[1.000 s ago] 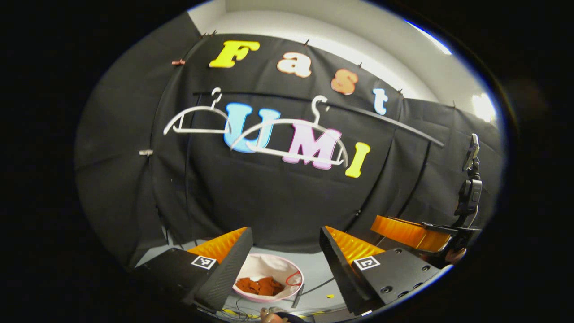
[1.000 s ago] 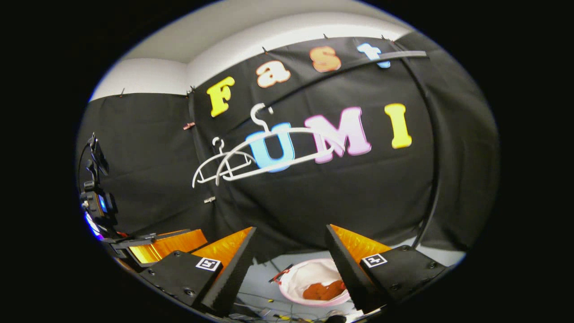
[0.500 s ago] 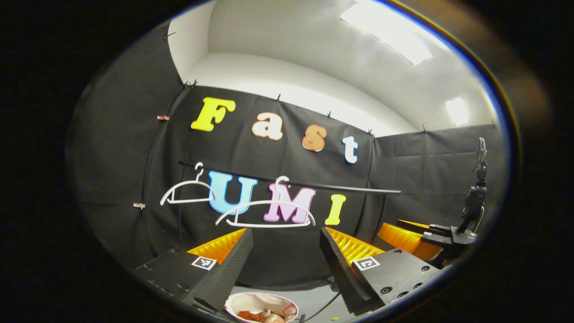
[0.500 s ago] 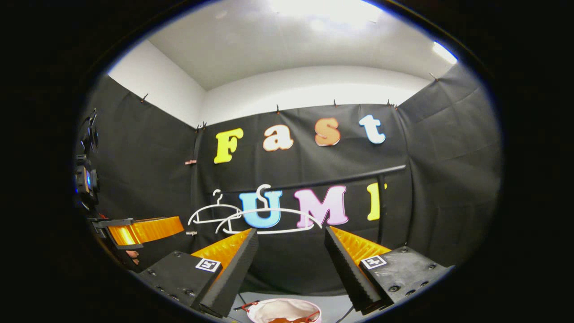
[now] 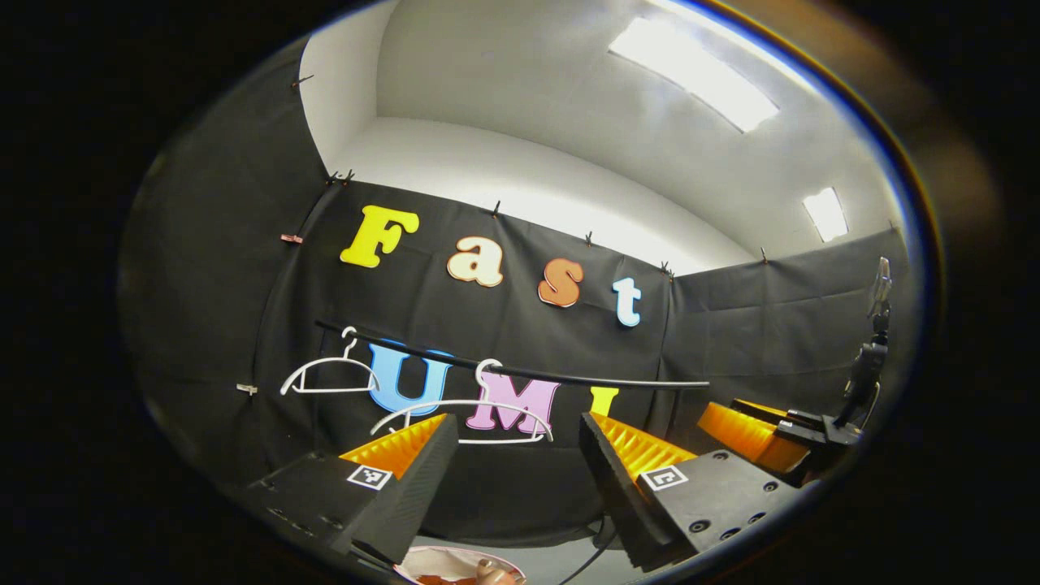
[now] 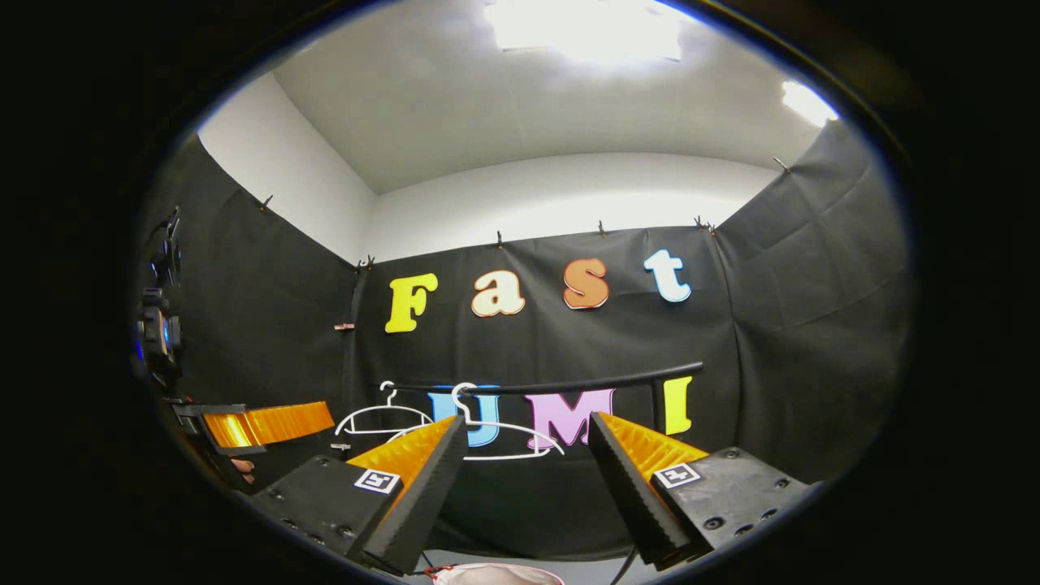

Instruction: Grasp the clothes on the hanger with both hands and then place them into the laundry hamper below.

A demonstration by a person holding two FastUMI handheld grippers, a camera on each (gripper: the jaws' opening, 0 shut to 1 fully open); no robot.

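Black rail (image 5: 520,374), bare hangers (image 5: 463,410); clothes (image 5: 443,579) in hamper (image 5: 455,561).

You get bright ceiling panels (image 5: 695,73) blowing out overhead, dim black walls, sharp focus, heavy fisheye bending at edges.

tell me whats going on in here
A person holds a gripper in each hand in a black-cloth booth. The left gripper and the right gripper are both open and hold nothing, and both point up toward the back wall. Two white hangers hang bare on the black rail. At the bottom edge of the left gripper view, the pale laundry hamper shows with something reddish-brown inside, so the clothes seem to be in already.
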